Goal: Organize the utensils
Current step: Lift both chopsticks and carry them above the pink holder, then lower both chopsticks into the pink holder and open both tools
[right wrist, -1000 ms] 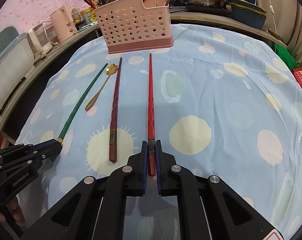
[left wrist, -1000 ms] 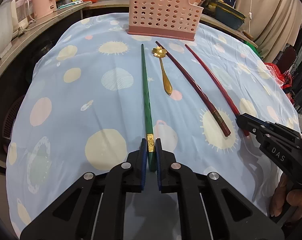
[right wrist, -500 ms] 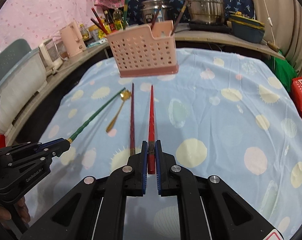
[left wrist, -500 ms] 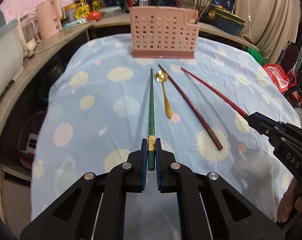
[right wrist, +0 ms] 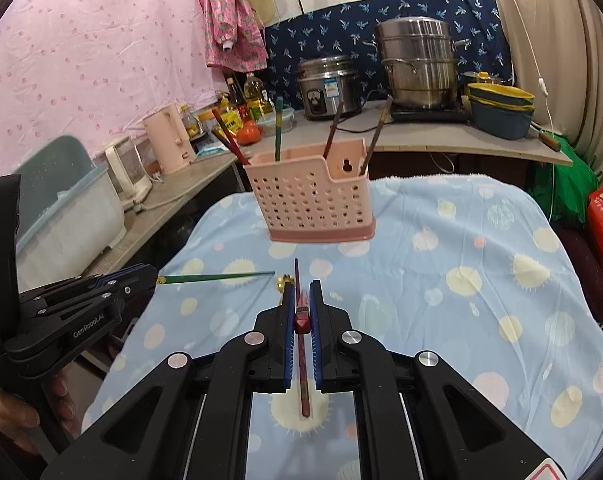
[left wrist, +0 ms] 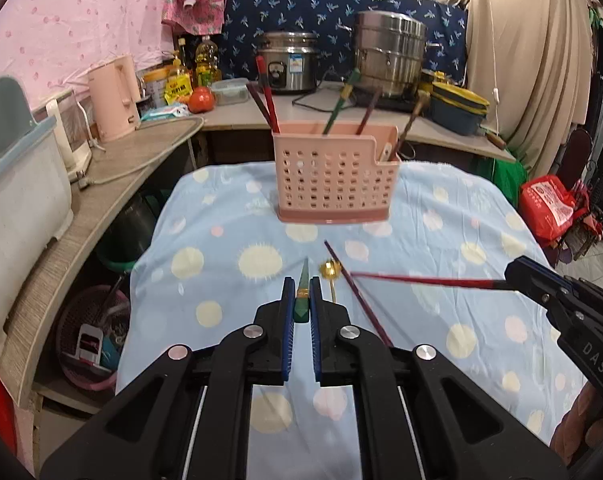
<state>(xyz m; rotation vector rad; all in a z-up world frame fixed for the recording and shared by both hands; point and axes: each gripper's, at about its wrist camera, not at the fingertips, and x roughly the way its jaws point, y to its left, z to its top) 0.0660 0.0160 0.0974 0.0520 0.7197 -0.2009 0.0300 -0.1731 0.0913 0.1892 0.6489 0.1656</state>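
Both sticks are up off the cloth! Nearest in, the left hand-held gripper (left wrist: pixel 300 306) is clamped on the gold-banded end of the green chopstick (left wrist: pixel 303 280), which a second ago lay flat on the table (left wrist: pixel 229 264) and now juts out in mid-air toward the rack. The right hand-held gripper (right wrist: pixel 301 312) is pinched on the butt of the red chopstick (right wrist: pixel 301 308), lifted just the same; from the left camera that red stick shows as a long bar hanging level above the cloth.

Left behind beneath them: the dark maroon chopstick (left wrist: pixel 357 300) and the gold flower spoon (left wrist: pixel 330 272), both lying on the blue spotted cloth between the grippers and the rack.

Farther out stands the pink perforated utensil holder (left wrist: pixel 335 178), upright near the far edge, with several sticks already poking from it.

So the pick-up looks done on both sides. Next, I'd judge, comes the carry forward and tipping each stick point-down into a compartment, and with two long sticks aloft they could cross.
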